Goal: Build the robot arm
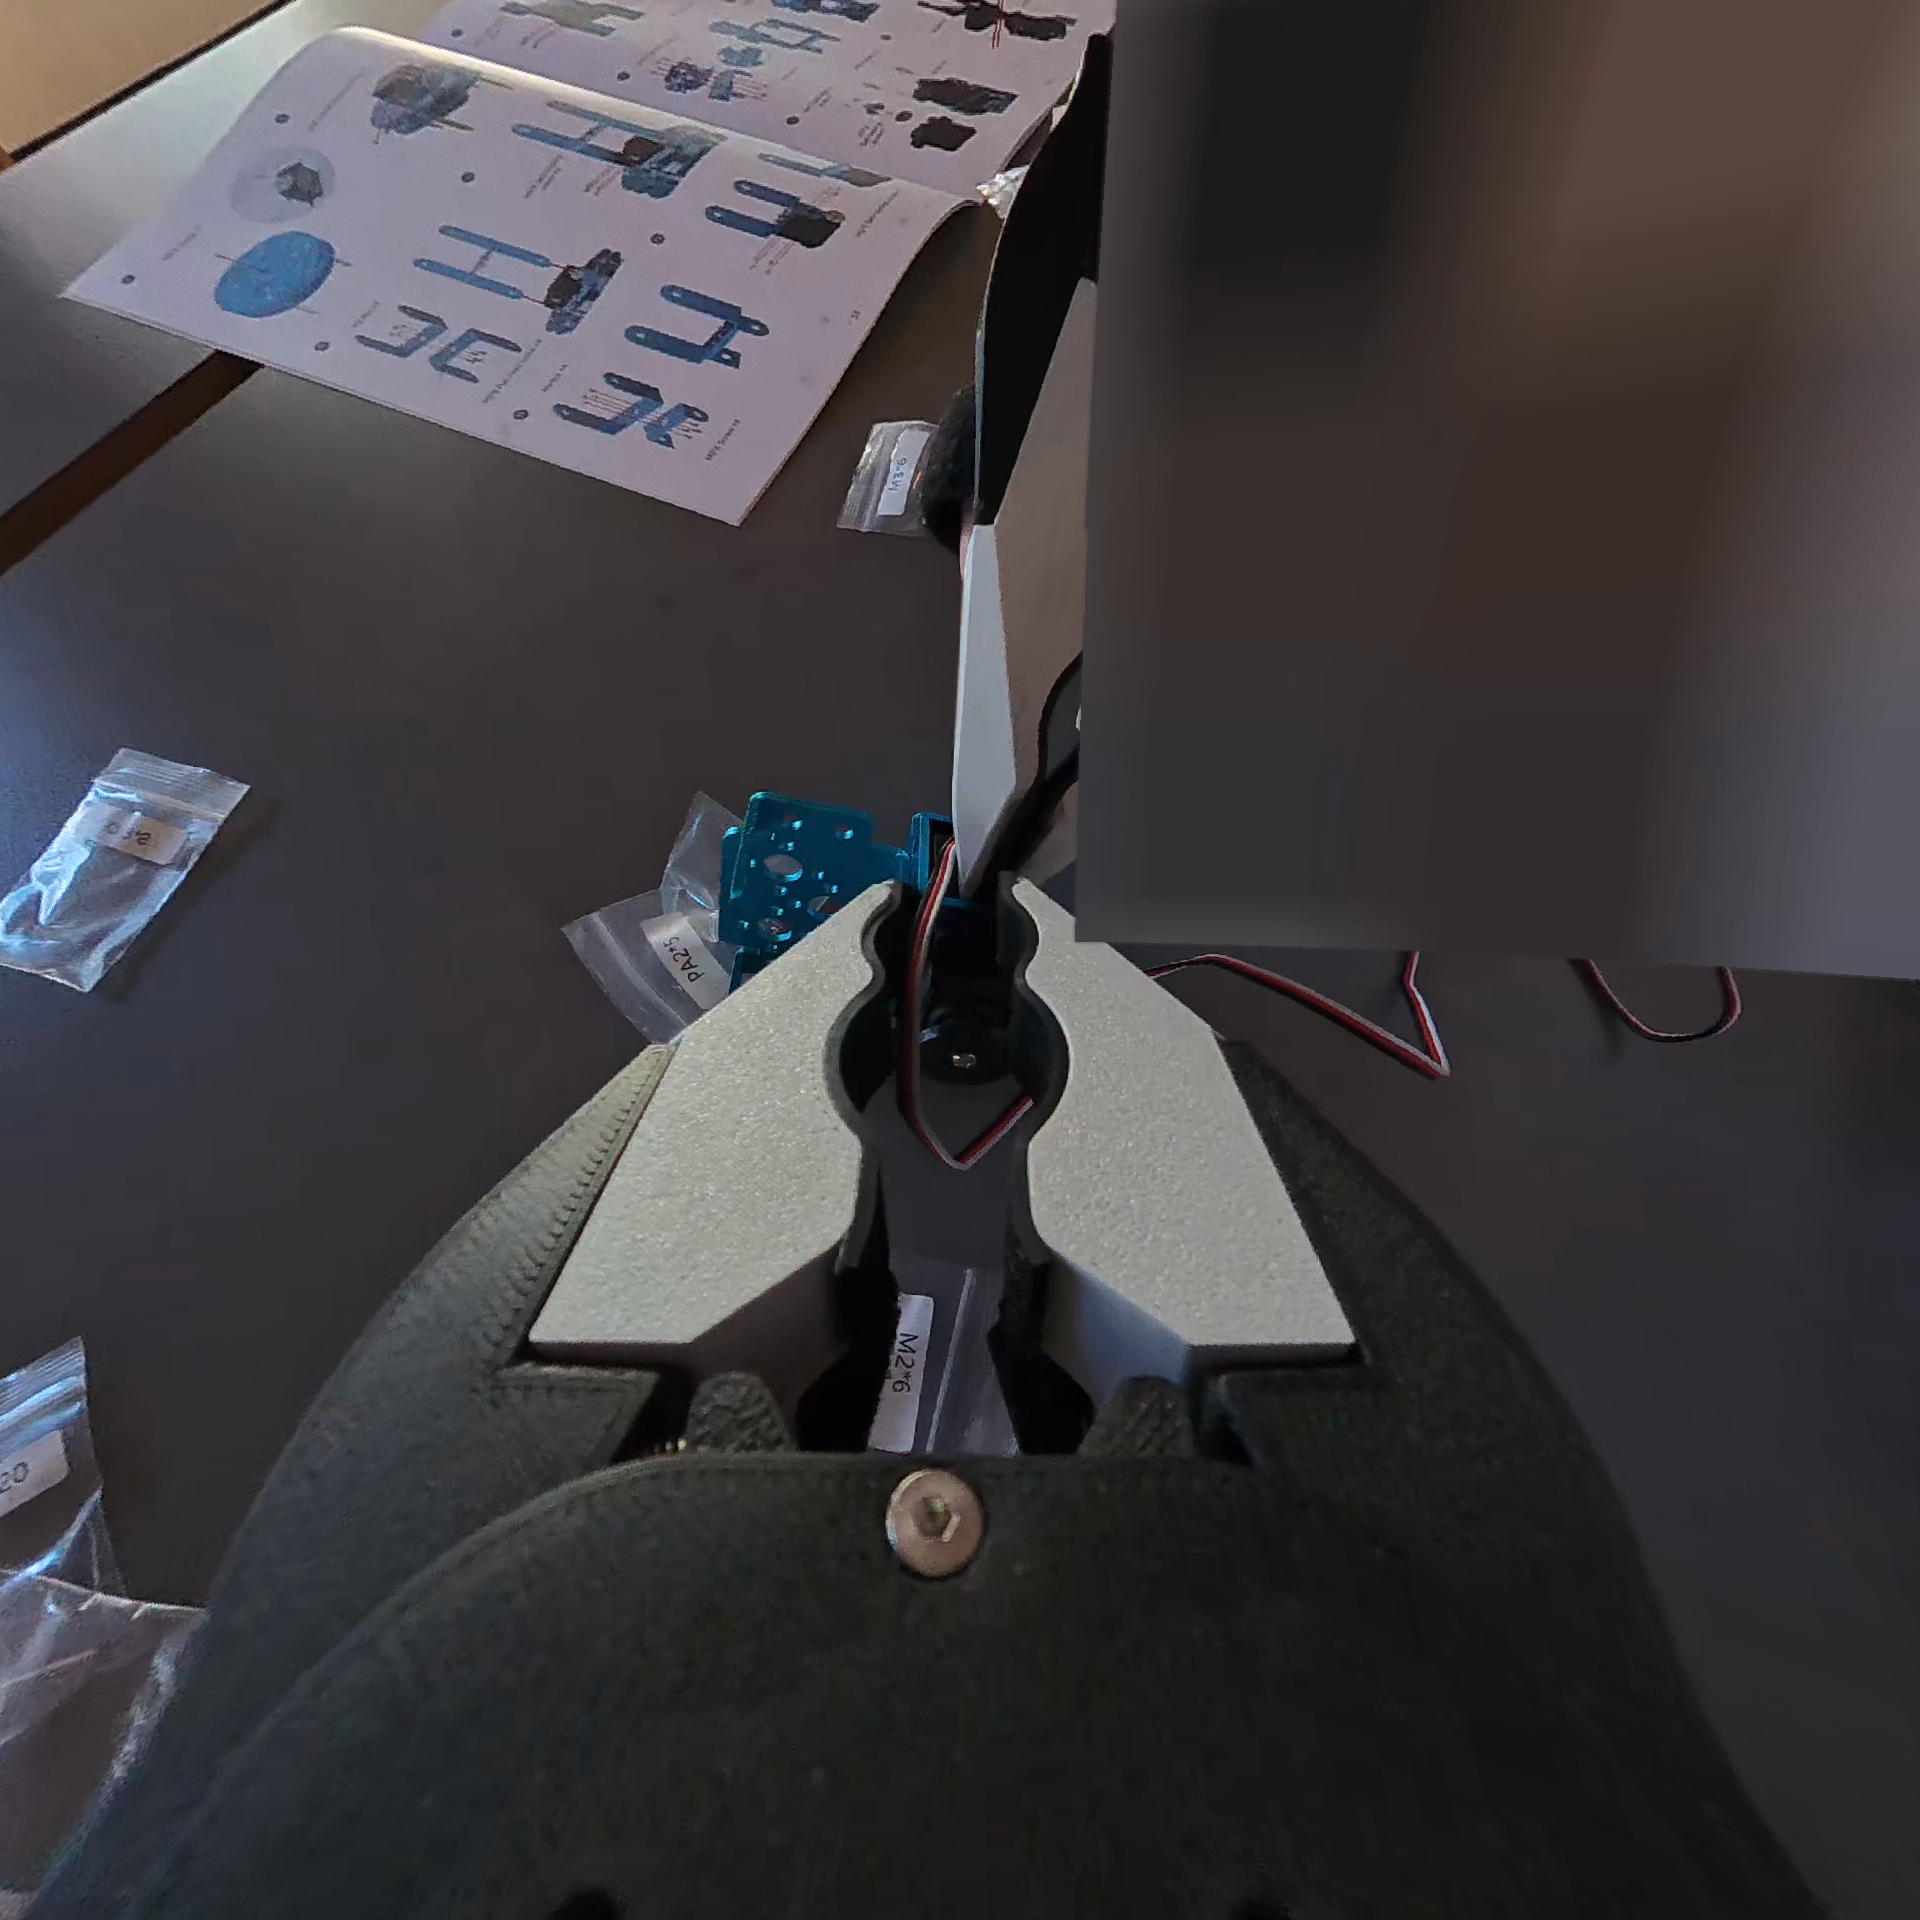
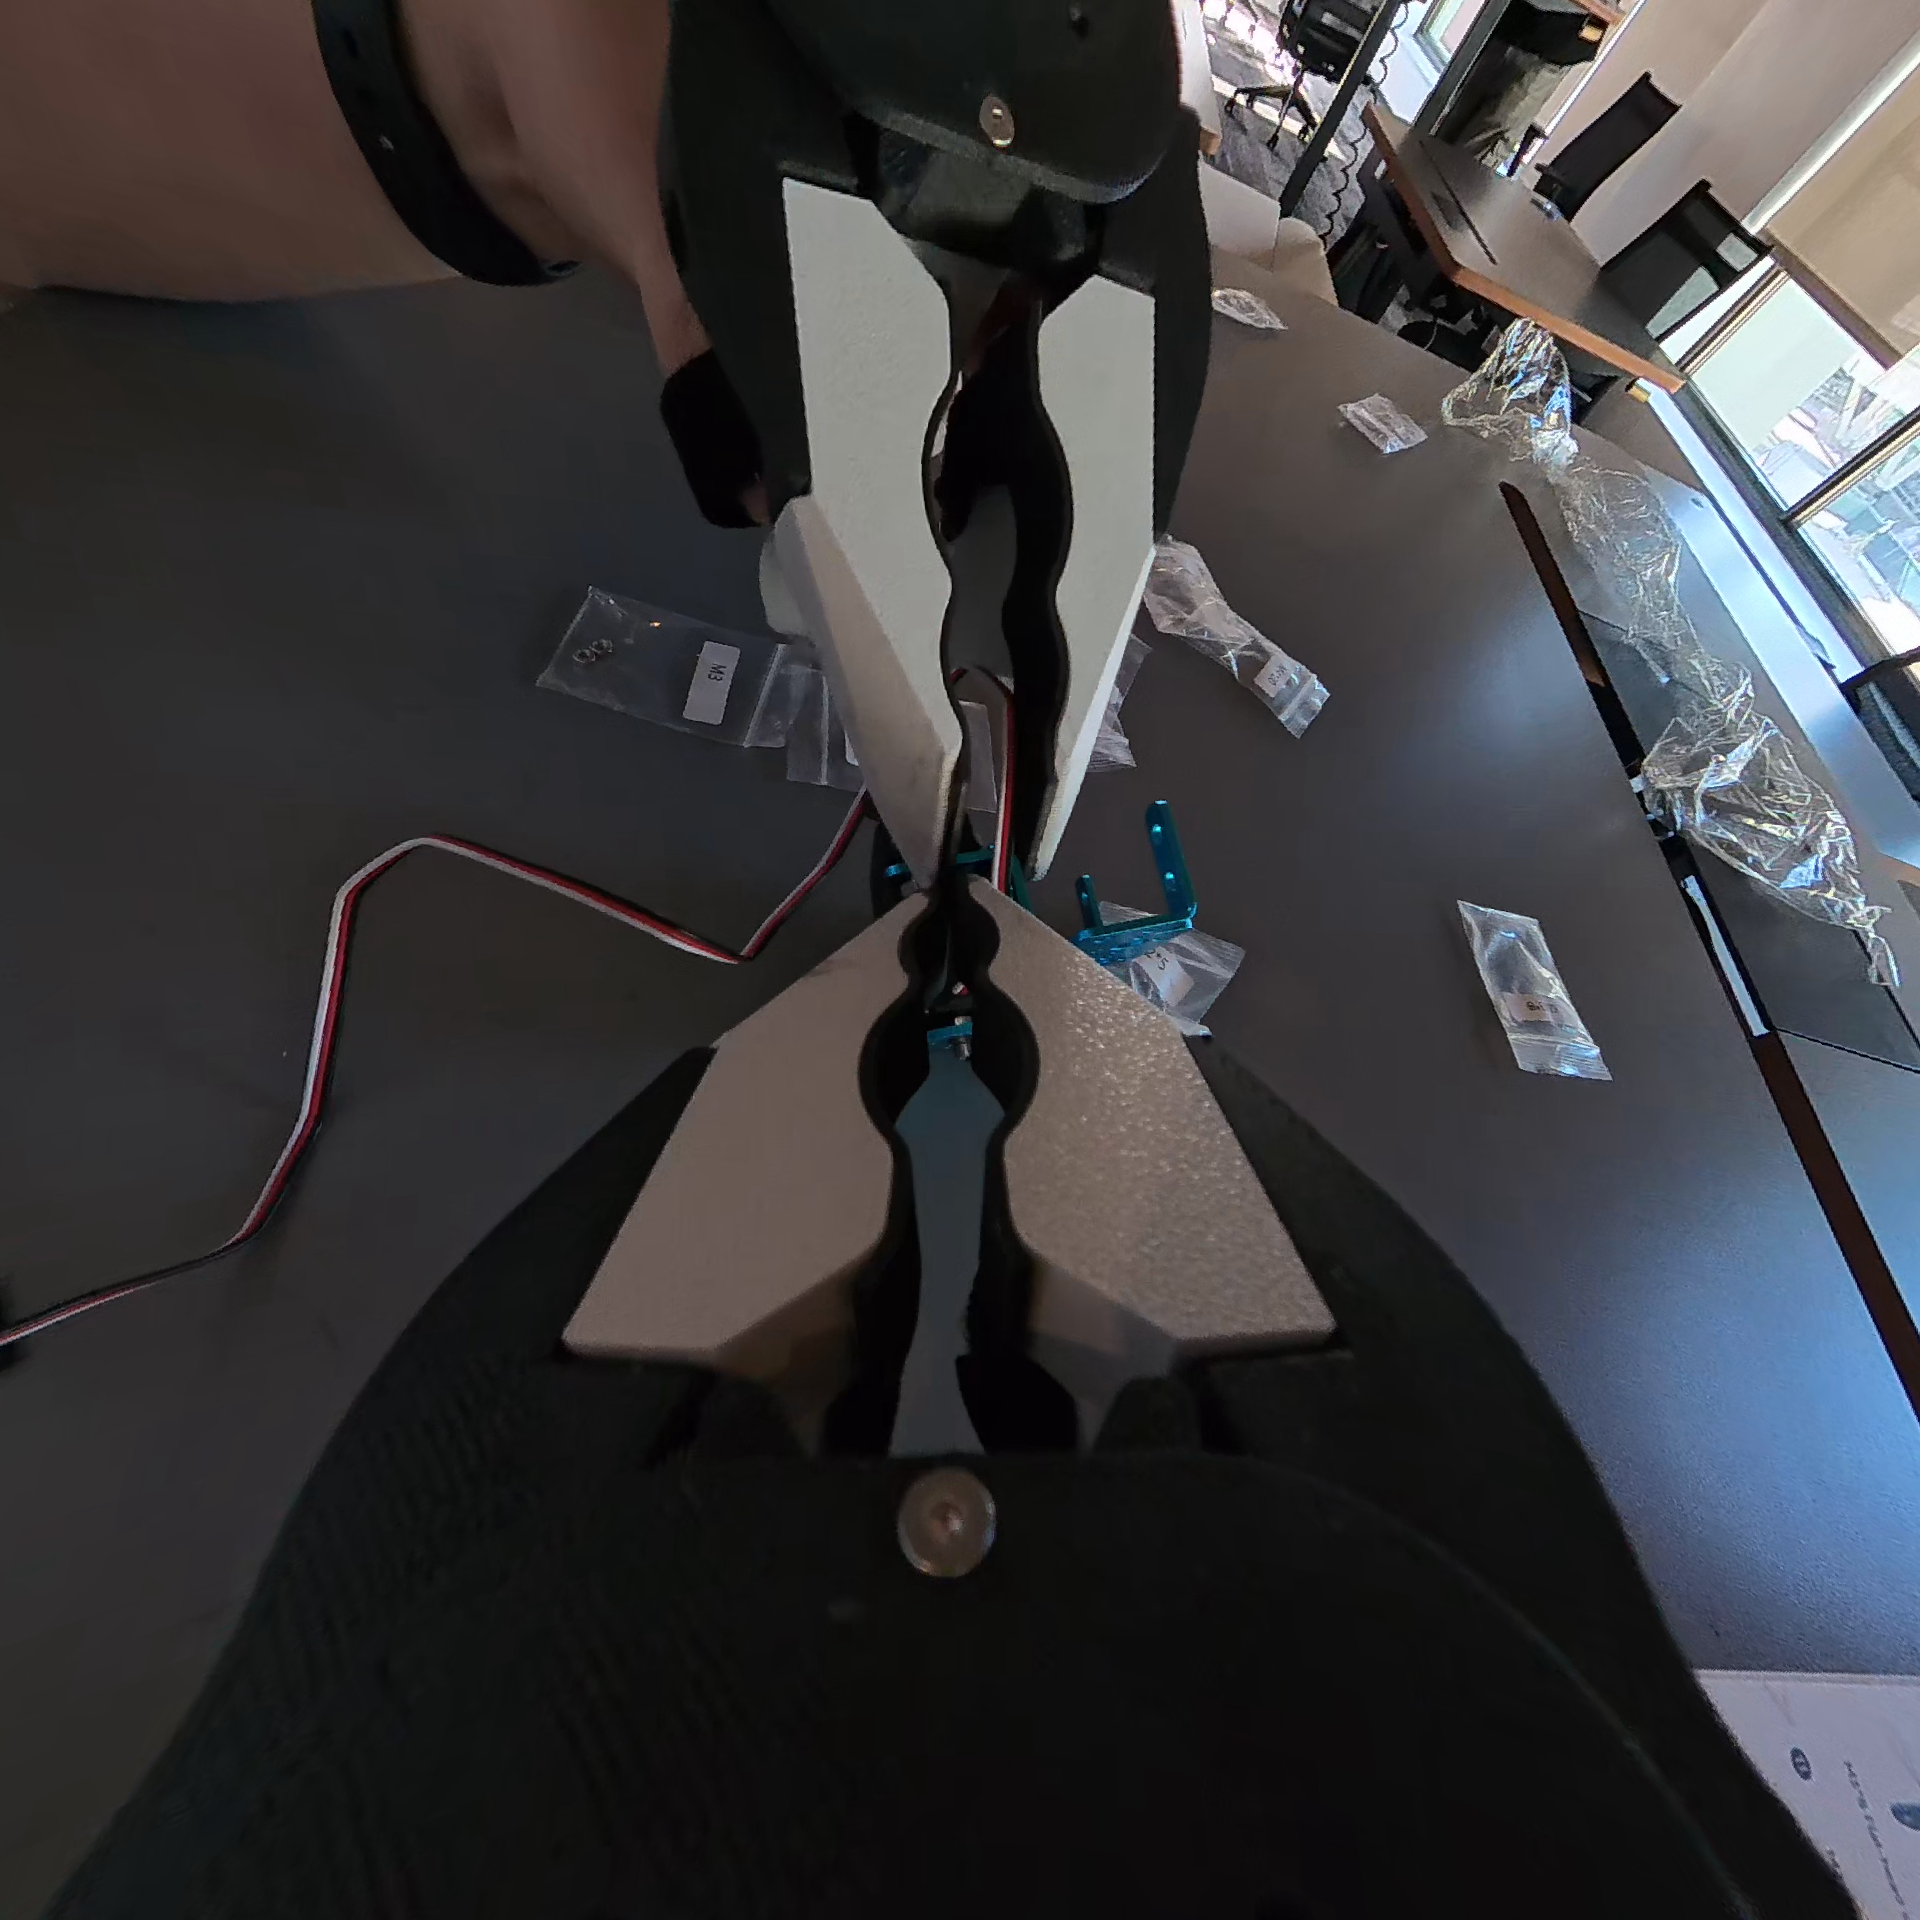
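Jaws of both tools stand nearly closed and meet tip to tip over one small assembly. Left gripper [image 1: 956, 904] pinches a black servo [image 1: 961, 1049], whose round body sits in the scalloped gap between its white fingers [image 1: 748, 1122], with the red, white and black servo lead [image 1: 1320, 1003] looped through that gap and trailing off across the dark worktop [image 1: 416, 665]. Right gripper [image 2: 951, 914] is narrowed on a blue metal bracket [image 2: 951, 1039] carrying a small screw, seen deep between its own pads; whether it bears firmly cannot be told. Servo and bracket lie straight ahead of each pair of jaws, joined at the meeting point, long axis running roughly along the line from one tool to the other; both tools are equally near. Just beside the servo, on its far side in the left wrist view, stands a blue perforated plate [image 1: 790, 883] over a clear labelled bag [image 1: 665, 966]. Beyond the servo lies an open instruction booklet [image 1: 499, 239]. A loose blue U-bracket [image 2: 1138, 904] rests just beside the servo assembly, and crumpled clear wrap [image 2: 1662, 644] lies well apart.
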